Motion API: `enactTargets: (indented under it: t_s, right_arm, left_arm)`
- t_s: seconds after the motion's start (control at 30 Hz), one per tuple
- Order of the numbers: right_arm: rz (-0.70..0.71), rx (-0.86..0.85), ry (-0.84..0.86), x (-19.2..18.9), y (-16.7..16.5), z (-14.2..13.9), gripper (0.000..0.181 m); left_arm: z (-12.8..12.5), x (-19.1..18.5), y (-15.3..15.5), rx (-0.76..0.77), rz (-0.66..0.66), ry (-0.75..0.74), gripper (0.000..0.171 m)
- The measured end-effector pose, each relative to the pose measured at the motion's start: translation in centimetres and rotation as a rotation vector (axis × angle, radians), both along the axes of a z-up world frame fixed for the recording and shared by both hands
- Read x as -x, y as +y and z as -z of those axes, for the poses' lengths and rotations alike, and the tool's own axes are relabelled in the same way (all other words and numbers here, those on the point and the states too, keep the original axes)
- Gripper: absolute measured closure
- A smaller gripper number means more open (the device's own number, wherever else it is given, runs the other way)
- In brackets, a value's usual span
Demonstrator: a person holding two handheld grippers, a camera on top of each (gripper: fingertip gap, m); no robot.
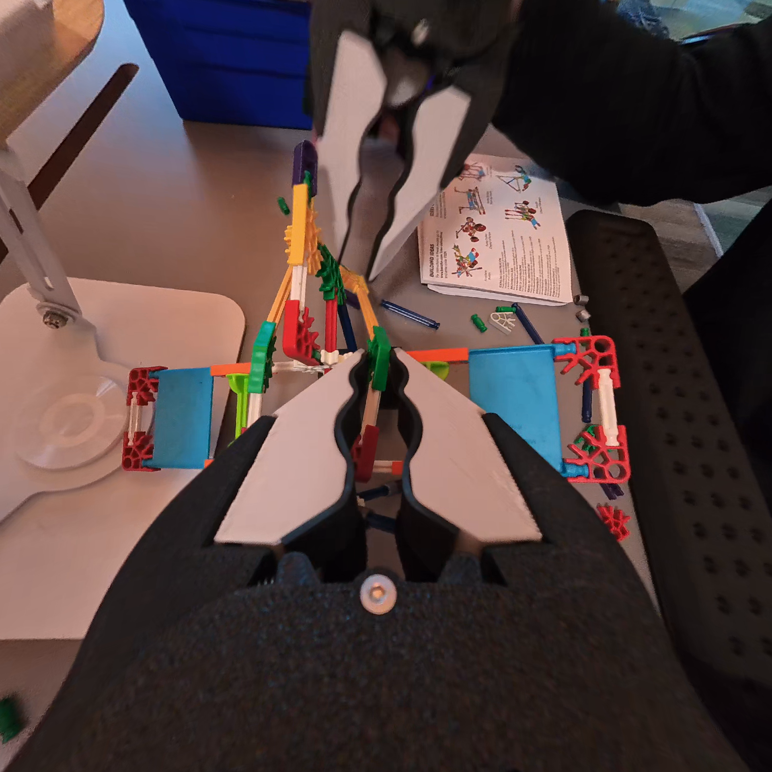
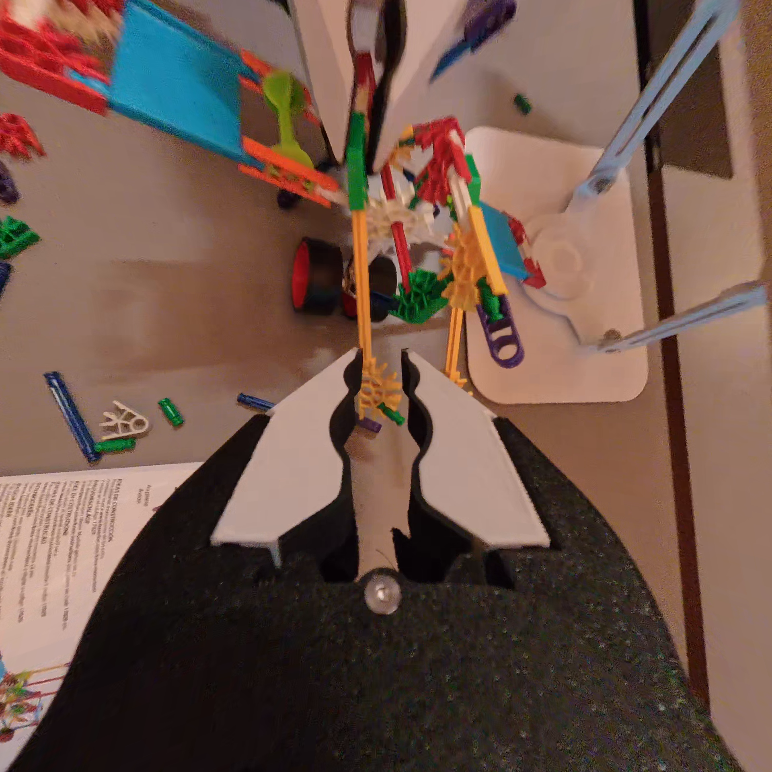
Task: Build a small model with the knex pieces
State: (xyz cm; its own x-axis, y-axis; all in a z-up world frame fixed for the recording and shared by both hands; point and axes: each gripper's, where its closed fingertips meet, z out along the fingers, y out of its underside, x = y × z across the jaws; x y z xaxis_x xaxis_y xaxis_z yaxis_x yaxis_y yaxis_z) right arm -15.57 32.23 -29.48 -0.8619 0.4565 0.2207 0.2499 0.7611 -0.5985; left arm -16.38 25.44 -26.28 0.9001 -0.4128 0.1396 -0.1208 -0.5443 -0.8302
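Grey tabletop (image 1: 167, 217) fills both views, and at its centre stands a multicoloured rod-and-connector model (image 1: 317, 334) with blue panels (image 1: 514, 401) at left and right of the left wrist frame. Left gripper (image 1: 378, 355) pinches the model's green connector (image 1: 381, 363) at frame centre; right gripper (image 2: 380, 355), fingers narrowly spread, straddles a yellow connector (image 2: 378, 392) without clamping it, beside loose green pegs (image 2: 170, 411)

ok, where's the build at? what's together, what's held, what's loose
Together: the model, with two blue panels and an upright frame. Held: left gripper shut on a green connector; right gripper straddles a yellow connector, grip unclear. Loose on the table: blue rod, green pegs, grey connector, red connector.
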Motion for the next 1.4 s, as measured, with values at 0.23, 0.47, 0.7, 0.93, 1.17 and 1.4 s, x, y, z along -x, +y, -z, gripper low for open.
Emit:
enactTargets:
  t_s: [0.23, 0.47, 0.7, 0.93, 1.17, 1.4]
  right_arm:
    - [-0.047, 0.109, -0.188, -1.7, -0.5, 2.5, 0.159]
    - [-0.099, 0.153, -0.332, -3.9, -0.6, 3.5, 0.139]
    - [-0.06, 0.118, -0.299, -2.9, -0.1, 3.5, 0.157]
    - [-0.015, -0.067, -0.066, -1.4, 1.7, 0.6, 0.157]
    - [0.012, -0.345, 0.165, 0.0, 3.2, -1.2, 0.156]
    - [0.024, -0.446, 0.241, 0.5, 3.8, -1.8, 0.156]
  left_arm:
    - [0.1, -1.1, -0.2, -0.022, 0.083, 0.009, 0.166]
    - [0.0, -1.3, -0.1, -0.036, 0.093, 0.004, 0.167]
    - [-0.1, -0.8, 0.2, -0.044, 0.06, -0.028, 0.167]
    - [-0.8, 0.4, 0.5, -0.051, -0.017, -0.163, 0.166]
    - [-1.2, 1.0, 1.1, -0.054, -0.072, -0.275, 0.166]
    - [-1.4, 1.3, 1.4, -0.054, -0.096, -0.31, 0.166]
